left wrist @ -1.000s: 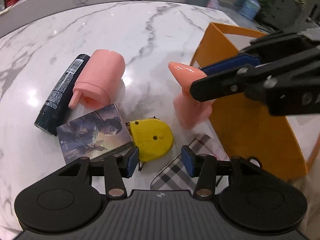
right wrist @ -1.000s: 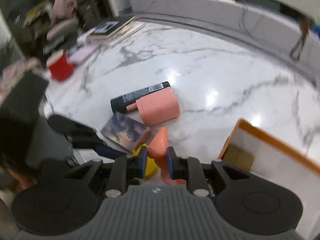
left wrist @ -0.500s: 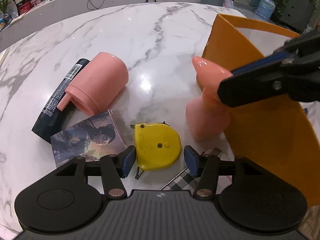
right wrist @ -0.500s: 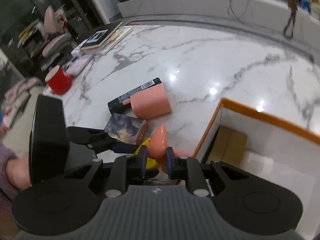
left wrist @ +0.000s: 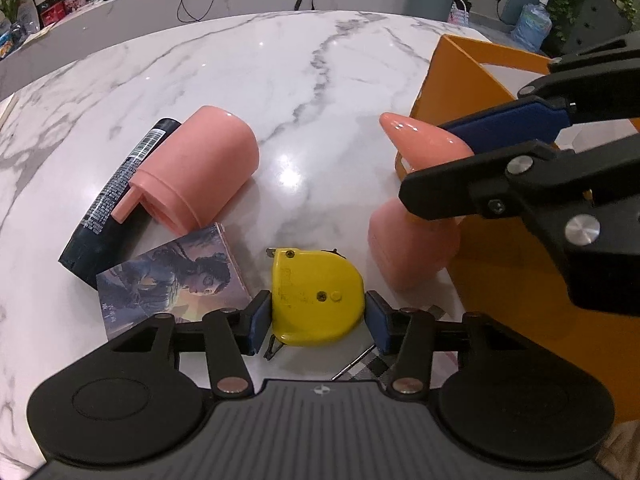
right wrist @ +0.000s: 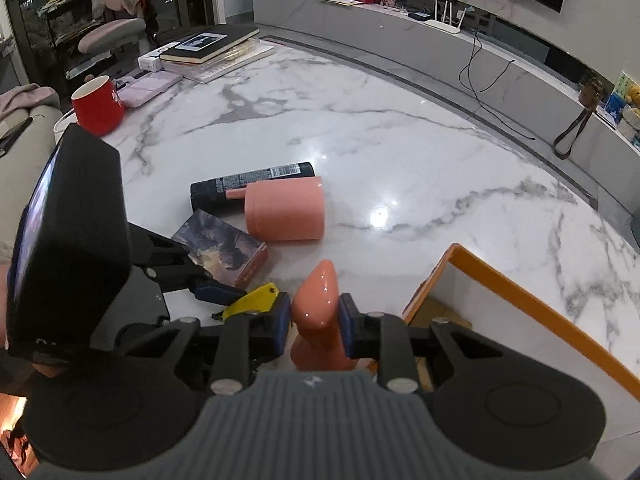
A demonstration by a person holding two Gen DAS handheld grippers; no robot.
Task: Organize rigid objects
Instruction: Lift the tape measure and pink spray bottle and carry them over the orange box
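- The left gripper [left wrist: 318,316] straddles a yellow tape measure [left wrist: 316,296] lying flat on the marble table [left wrist: 280,80], near the table's front edge; its jaws are closing, blue pads at the case's sides.
- The right gripper [right wrist: 314,322] pinches the tapered neck of a pink cone-topped object [right wrist: 318,300]; its jaws are opening slightly, pads at the neck.
- That pink piece stands just beside the orange box [right wrist: 520,292] at the table's right edge.
- Left of the tape measure lie a picture-covered card box [left wrist: 172,276], a pink cylinder [left wrist: 196,172] and a black can [left wrist: 116,200], touching one another.
- A red mug [right wrist: 98,104] and stacked books [right wrist: 208,46] sit at the far left corner.
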